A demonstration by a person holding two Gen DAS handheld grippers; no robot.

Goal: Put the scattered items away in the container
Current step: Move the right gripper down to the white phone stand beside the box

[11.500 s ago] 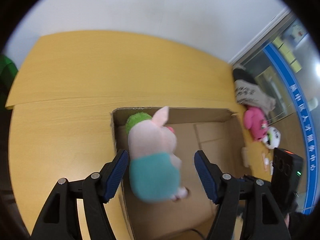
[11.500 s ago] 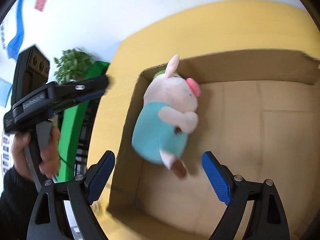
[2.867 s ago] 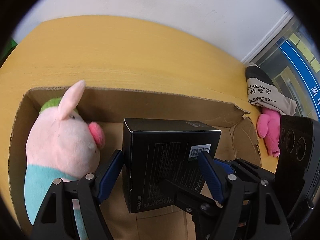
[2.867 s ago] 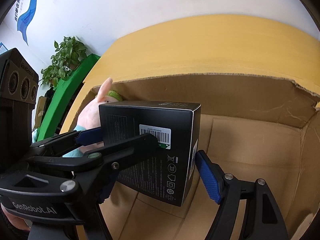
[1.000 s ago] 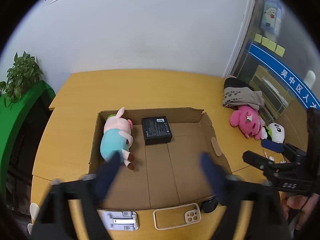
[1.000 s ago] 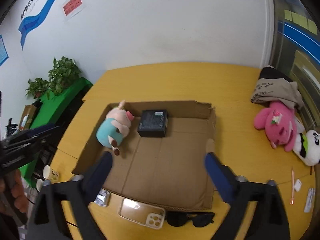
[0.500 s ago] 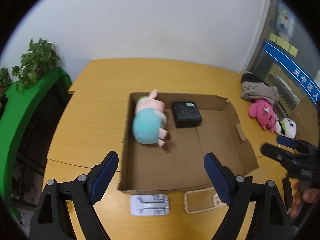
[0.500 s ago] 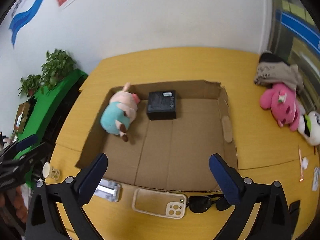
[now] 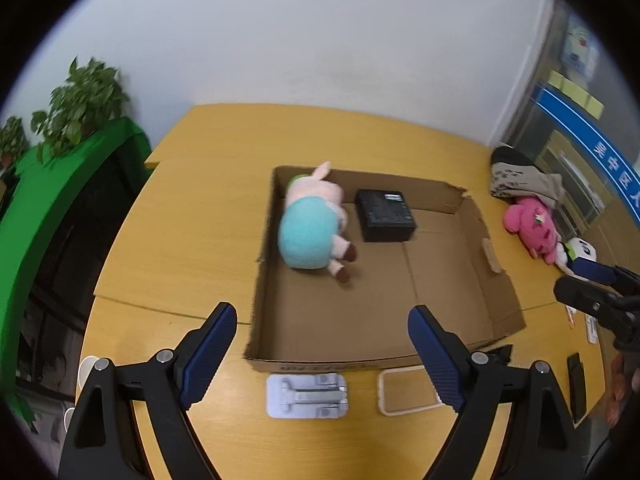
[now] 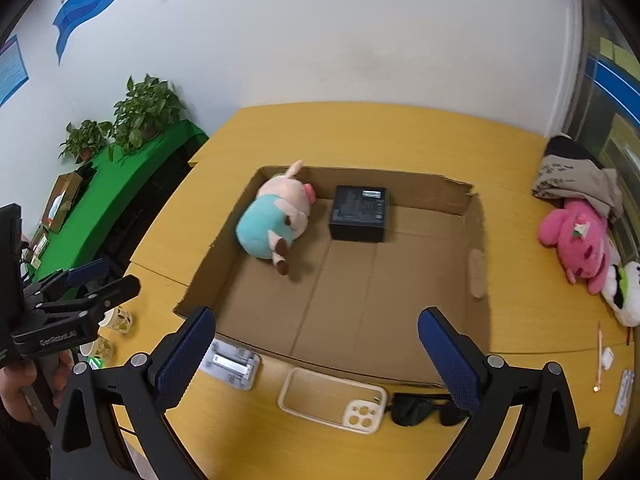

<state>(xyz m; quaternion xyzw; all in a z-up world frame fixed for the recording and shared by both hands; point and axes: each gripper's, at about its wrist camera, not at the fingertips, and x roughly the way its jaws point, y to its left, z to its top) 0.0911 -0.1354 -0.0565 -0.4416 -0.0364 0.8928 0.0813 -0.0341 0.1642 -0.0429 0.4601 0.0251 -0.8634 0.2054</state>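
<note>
An open cardboard box point(image 9: 404, 320) point(image 10: 352, 304) lies on the yellow table. In it are a pink pig plush in a teal shirt point(image 9: 312, 228) point(image 10: 276, 216) and a black box point(image 9: 386, 216) point(image 10: 359, 213). In front of the box lie a grey phone stand point(image 9: 307, 395) point(image 10: 231, 362), a beige phone case point(image 9: 406, 390) point(image 10: 334, 398) and black sunglasses point(image 10: 426, 410). My left gripper point(image 9: 322, 354) is open and empty, above the box's front edge. My right gripper point(image 10: 316, 356) is open and empty, also high over the front edge.
A pink plush point(image 9: 532, 226) point(image 10: 576, 242), a panda plush point(image 10: 622, 292) and a folded bag point(image 10: 576, 178) lie at the table's right. Paper cups point(image 10: 118, 318) stand at the left front. A green shelf with plants point(image 10: 120, 168) stands left of the table.
Both grippers have pulled back and up from the box, and the left view has swung left. Earlier the black box was held between the fingers; it now rests in the cardboard box.
</note>
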